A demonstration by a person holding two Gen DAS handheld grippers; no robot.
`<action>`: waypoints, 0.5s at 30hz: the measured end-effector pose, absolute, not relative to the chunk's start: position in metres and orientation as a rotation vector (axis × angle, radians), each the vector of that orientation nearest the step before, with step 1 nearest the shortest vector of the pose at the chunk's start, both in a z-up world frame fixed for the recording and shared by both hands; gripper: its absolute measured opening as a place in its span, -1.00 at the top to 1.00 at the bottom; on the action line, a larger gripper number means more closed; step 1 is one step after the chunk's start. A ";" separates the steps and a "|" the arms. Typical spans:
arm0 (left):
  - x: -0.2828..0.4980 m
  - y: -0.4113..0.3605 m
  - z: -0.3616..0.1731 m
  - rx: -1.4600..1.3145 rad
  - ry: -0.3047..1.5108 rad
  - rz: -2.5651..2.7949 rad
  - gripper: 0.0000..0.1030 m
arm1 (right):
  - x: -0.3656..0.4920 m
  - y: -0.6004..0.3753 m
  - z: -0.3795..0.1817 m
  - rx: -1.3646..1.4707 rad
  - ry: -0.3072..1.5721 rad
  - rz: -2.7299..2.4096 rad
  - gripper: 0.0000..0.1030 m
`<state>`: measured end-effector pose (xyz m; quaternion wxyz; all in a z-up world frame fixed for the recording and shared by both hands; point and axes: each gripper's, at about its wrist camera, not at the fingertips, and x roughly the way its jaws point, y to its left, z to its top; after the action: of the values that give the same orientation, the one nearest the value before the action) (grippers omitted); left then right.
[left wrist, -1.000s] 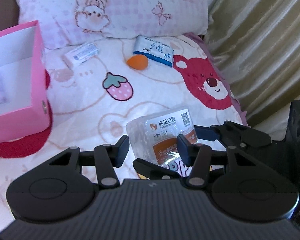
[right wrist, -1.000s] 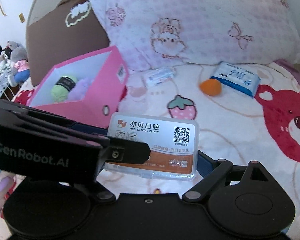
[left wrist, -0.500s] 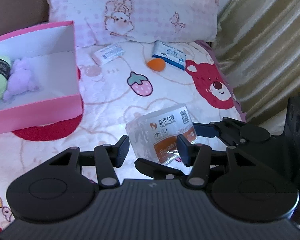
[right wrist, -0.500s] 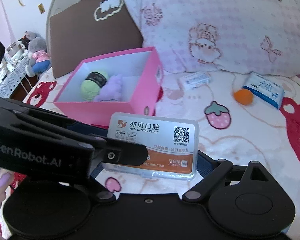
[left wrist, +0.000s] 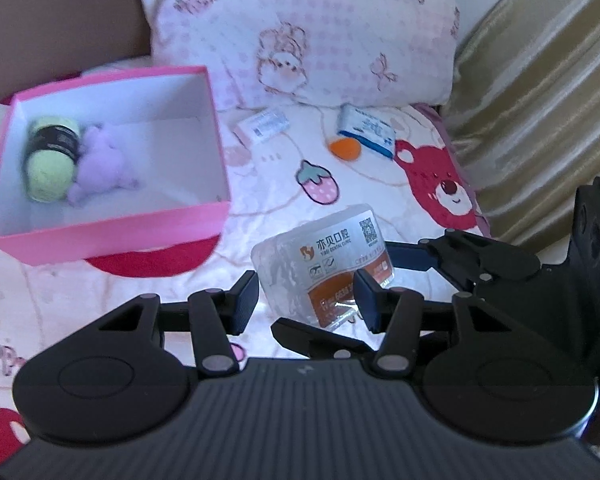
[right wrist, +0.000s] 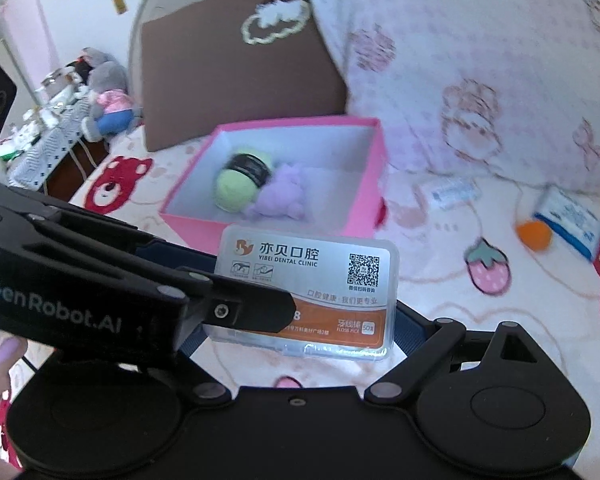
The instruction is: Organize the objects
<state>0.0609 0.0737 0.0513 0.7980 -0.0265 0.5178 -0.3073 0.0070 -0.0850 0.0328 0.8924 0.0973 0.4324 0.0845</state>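
Observation:
My right gripper (right wrist: 304, 320) is shut on a clear floss-pick box (right wrist: 312, 280) with a white and orange label and holds it above the bed. The same box (left wrist: 328, 256) shows in the left wrist view, with the right gripper's fingers (left wrist: 412, 258) around it. My left gripper (left wrist: 306, 300) is open and empty, its fingers on either side of the box's near end without gripping it. The pink box (left wrist: 112, 224) stands open to the left and holds a green yarn ball (left wrist: 50, 156) and a purple plush (left wrist: 100, 164); the pink box (right wrist: 364, 200) also shows ahead in the right wrist view.
On the cartoon bedsheet lie a small white carton (left wrist: 264, 124), an orange sponge (left wrist: 344, 148) and a blue-white tissue pack (left wrist: 366, 130). A pink pillow (left wrist: 300, 24) and brown cushion (right wrist: 236, 60) stand behind. Gold curtain (left wrist: 540, 92) on the right. Plush toys (right wrist: 108, 96) at far left.
Both grippers moved left and up with the floss box, bringing the pink box and its contents further into view. The right gripper stays shut on the box.

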 end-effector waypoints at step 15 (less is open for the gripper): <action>0.087 0.130 0.060 -0.139 1.084 -0.585 0.01 | 0.044 -0.045 0.043 0.168 0.926 0.277 -0.87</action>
<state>0.0873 0.1296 0.0601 0.8140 -0.0650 0.5081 -0.2740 0.0436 -0.0450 0.0434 0.8821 0.0806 0.4445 0.1332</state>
